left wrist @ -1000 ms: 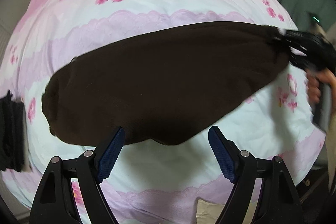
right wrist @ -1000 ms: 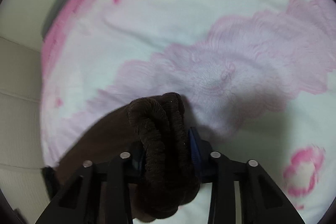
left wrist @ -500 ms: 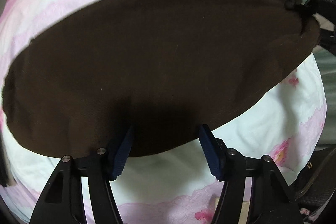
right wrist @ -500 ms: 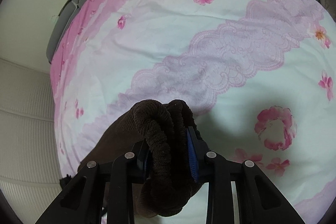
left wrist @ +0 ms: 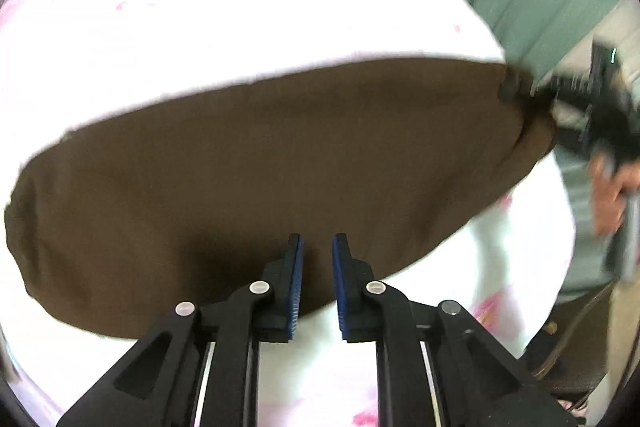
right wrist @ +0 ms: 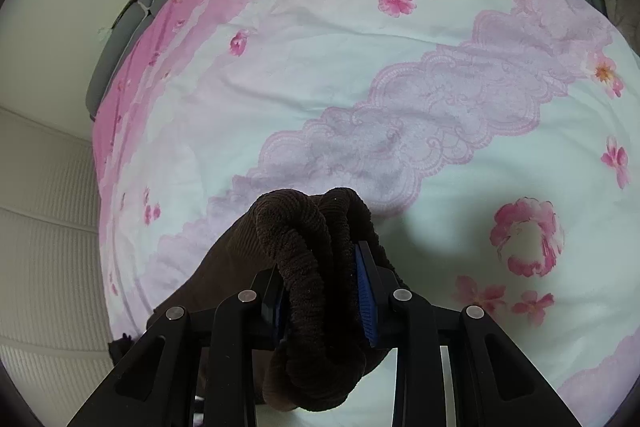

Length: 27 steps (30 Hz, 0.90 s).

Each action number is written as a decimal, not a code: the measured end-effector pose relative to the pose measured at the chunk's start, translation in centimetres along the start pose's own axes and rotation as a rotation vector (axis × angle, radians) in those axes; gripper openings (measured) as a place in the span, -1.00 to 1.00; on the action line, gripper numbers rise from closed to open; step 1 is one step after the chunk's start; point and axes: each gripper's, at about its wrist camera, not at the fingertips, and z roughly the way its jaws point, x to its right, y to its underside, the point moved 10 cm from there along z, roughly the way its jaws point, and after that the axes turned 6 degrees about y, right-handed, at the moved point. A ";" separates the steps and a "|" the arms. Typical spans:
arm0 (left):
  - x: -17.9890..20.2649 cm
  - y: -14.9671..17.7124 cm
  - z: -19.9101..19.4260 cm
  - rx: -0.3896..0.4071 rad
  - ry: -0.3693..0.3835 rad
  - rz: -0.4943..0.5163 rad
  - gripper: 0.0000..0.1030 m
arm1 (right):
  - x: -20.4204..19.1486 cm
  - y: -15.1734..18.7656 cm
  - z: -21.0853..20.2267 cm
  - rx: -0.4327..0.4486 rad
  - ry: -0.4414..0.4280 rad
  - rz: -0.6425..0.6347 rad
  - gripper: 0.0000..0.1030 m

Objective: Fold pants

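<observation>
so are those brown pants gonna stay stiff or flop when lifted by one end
Probably floppy: the brown pants bunch into soft rolls where the right tongs pinch them. Likely grippy rather than slippery, given the ribbed, fuzzy weave. In the left view the cloth spreads and sags over the floral bedsheet, so the free end should trail.

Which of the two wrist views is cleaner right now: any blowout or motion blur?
Left wrist view: bedsheet blown out to near white, print mostly lost; right gripper and the hand holding it smeared by motion; brown pants exposed fine. Right wrist view: even light, floral print crisp, soft shadow beside the pants' bunched waistband, usual fisheye curvature.
</observation>
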 end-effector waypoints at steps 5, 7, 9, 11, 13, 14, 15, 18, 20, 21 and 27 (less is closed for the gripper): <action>-2.3 -4.7 1.1 0.017 0.012 -0.053 -0.78 | -0.9 0.7 -1.3 0.024 -0.012 -0.008 -0.41; -3.1 -6.3 2.4 0.008 0.014 -0.080 -0.79 | -1.3 0.9 -2.0 0.033 -0.024 -0.008 -0.41; -4.0 -7.4 4.0 -0.015 -0.008 -0.092 -0.79 | -1.7 1.1 -2.8 0.045 -0.030 -0.021 -0.41; -4.4 -7.6 5.8 -0.052 -0.028 -0.105 -0.79 | -2.0 1.2 -3.4 0.051 -0.029 -0.034 -0.41; -5.0 -7.9 7.6 -0.096 -0.037 -0.123 -0.79 | -2.3 1.3 -3.7 0.055 -0.031 -0.036 -0.41; -5.1 -8.0 8.3 -0.115 -0.048 -0.126 -0.79 | -2.5 1.4 -3.8 0.054 -0.035 -0.039 -0.41; -5.0 -8.0 8.5 -0.130 -0.059 -0.113 -0.79 | -2.9 1.6 -3.7 0.047 -0.039 -0.045 -0.41; -4.3 -7.6 6.4 -0.104 0.001 -0.095 -0.79 | -3.7 2.1 -3.5 0.047 -0.007 -0.067 -0.41; -3.9 -7.8 3.5 -0.051 0.017 -0.077 -0.78 | -4.3 2.1 -3.8 0.062 0.008 -0.068 -0.41; -4.0 -7.5 1.6 -0.021 0.009 -0.073 -0.79 | -4.6 2.1 -4.1 0.065 0.006 -0.065 -0.41; -6.6 -4.9 -7.3 0.091 -0.005 -0.182 -0.79 | -9.6 3.2 -5.6 0.096 0.033 -0.139 -0.41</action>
